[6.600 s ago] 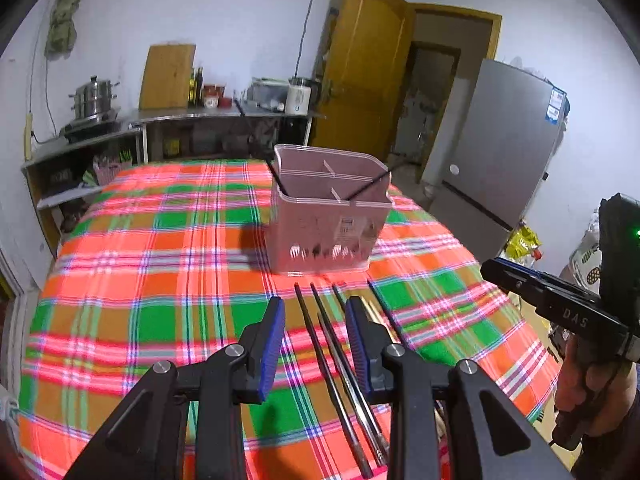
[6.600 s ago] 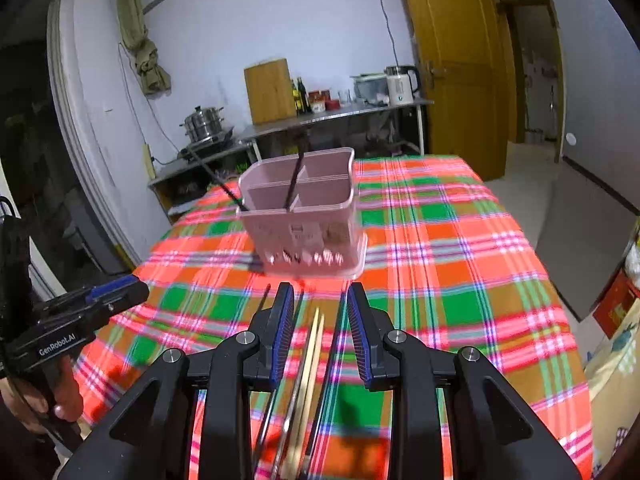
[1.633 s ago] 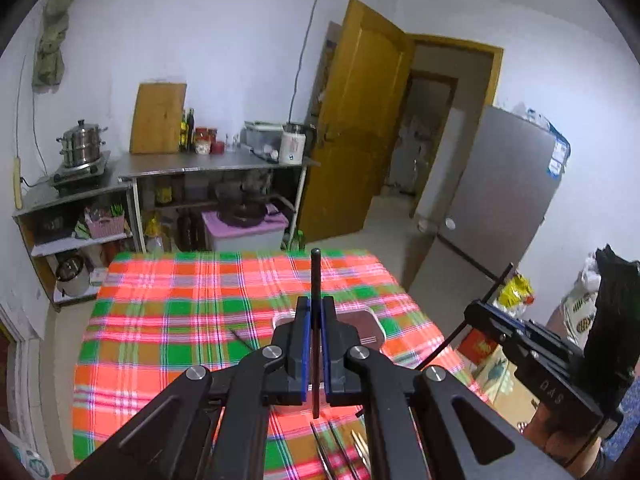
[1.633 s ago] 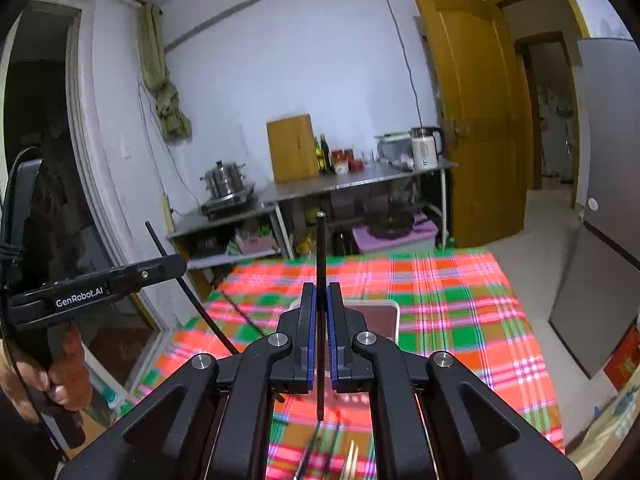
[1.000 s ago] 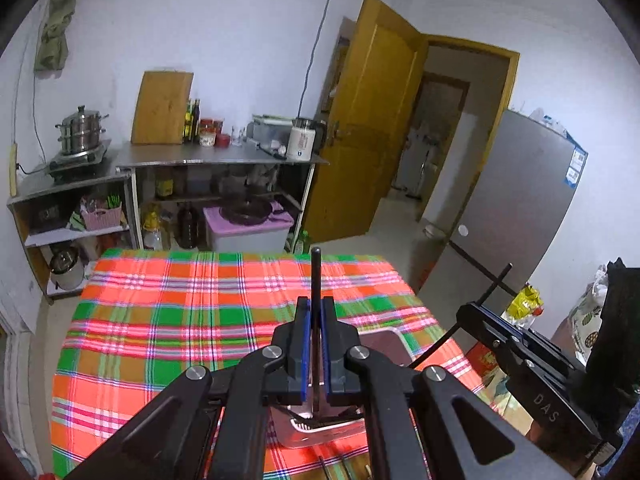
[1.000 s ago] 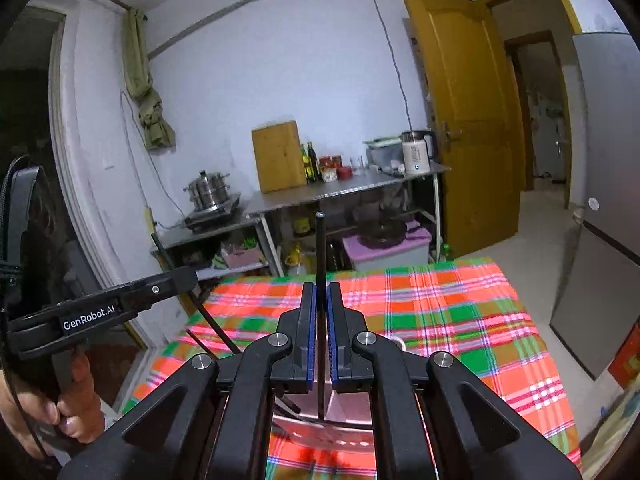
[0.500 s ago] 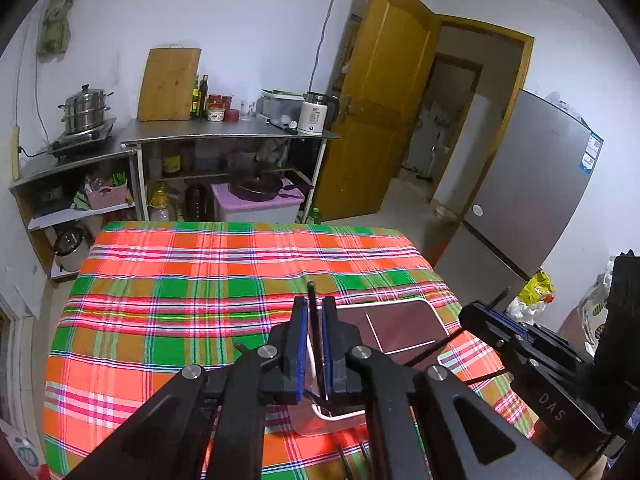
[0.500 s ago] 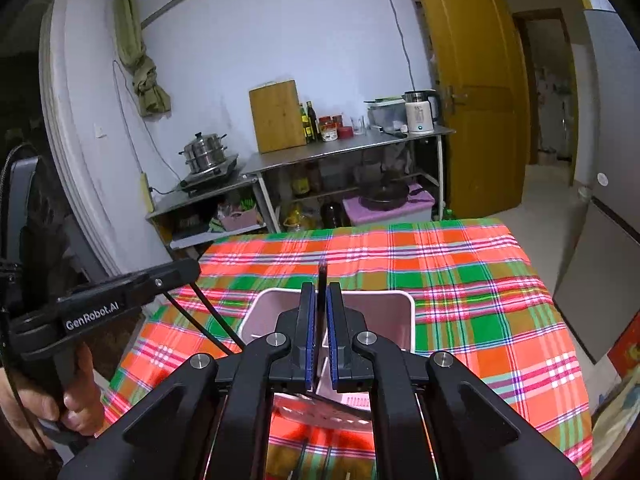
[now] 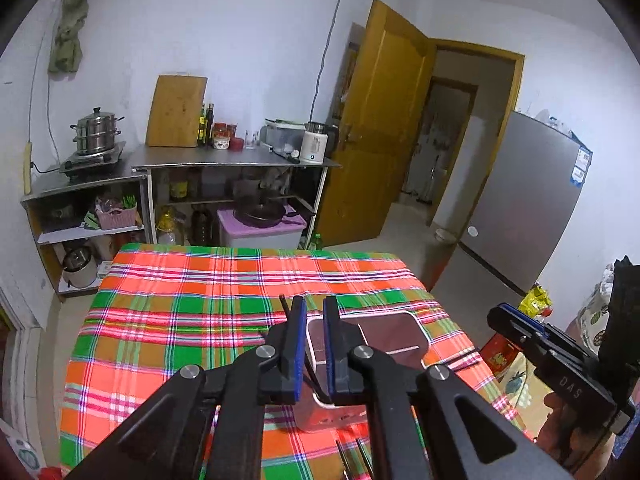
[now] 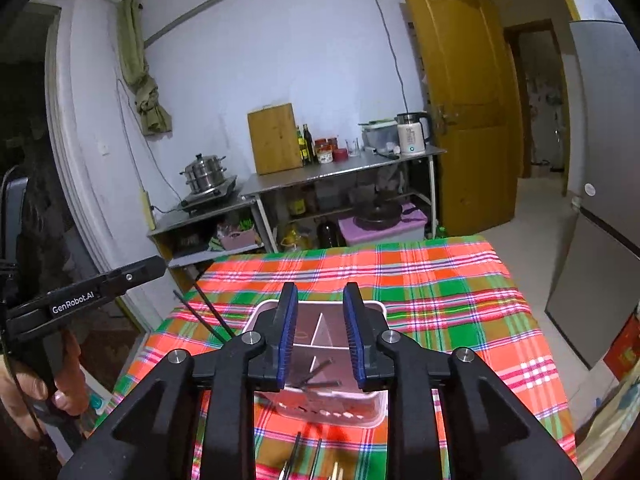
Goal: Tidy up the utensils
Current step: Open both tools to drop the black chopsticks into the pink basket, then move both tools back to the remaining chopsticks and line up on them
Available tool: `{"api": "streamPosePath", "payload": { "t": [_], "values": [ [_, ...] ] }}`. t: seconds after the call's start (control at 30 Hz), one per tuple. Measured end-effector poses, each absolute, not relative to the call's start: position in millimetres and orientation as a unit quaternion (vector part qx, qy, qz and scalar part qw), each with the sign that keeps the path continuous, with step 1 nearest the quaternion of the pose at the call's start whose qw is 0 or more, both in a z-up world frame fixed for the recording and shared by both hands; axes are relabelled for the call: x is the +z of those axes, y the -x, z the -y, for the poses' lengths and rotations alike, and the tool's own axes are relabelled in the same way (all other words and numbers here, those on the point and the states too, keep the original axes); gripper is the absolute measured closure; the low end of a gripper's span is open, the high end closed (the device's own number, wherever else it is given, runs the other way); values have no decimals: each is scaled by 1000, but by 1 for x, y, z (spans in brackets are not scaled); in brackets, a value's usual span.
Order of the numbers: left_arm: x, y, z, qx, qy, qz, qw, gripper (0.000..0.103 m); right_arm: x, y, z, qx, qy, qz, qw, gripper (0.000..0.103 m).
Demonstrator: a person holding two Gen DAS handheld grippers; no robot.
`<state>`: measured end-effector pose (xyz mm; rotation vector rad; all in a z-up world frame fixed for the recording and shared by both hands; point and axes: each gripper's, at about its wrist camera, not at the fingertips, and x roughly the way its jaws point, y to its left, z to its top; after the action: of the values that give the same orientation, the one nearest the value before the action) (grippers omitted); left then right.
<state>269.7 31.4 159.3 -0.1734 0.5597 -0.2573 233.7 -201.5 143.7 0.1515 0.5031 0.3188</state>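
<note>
A pink utensil holder [image 9: 376, 332] [image 10: 332, 404] stands on the plaid tablecloth. My left gripper [image 9: 312, 344] hovers over its left part, jaws a little apart and empty; a black chopstick [image 9: 285, 306] leans out of the holder just behind the left finger. My right gripper [image 10: 320, 336] is open and empty above the holder; black chopsticks [image 10: 316, 372] lie inside it and two more [image 10: 208, 316] lean out to the left. More chopsticks [image 10: 296, 460] lie on the cloth in front of the holder.
The table with the red-green plaid cloth [image 9: 180, 320] fills the foreground. Behind it are a steel counter [image 9: 232, 160] with jars and a kettle, a steamer pot [image 9: 96, 136], a yellow door [image 9: 380, 140] and a grey fridge [image 9: 528, 200]. The other gripper shows in each view [image 9: 560, 368] [image 10: 80, 300].
Both grippers came down over the holder with a black chopstick each, then opened. The chopsticks have dropped into the holder and both grippers are now empty.
</note>
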Motion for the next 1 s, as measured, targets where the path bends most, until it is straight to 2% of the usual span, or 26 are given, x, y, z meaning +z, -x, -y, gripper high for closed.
{"api": "streamPosePath", "payload": {
  "t": [0.33, 1.0],
  "values": [
    [137, -210, -29, -125, 80, -277, 949, 95, 136, -183, 218, 151, -67, -234, 958, 79],
    [20, -140, -4, -152, 96, -370, 911, 95, 42, -125, 240, 161, -97, -329, 925, 79]
  ]
}}
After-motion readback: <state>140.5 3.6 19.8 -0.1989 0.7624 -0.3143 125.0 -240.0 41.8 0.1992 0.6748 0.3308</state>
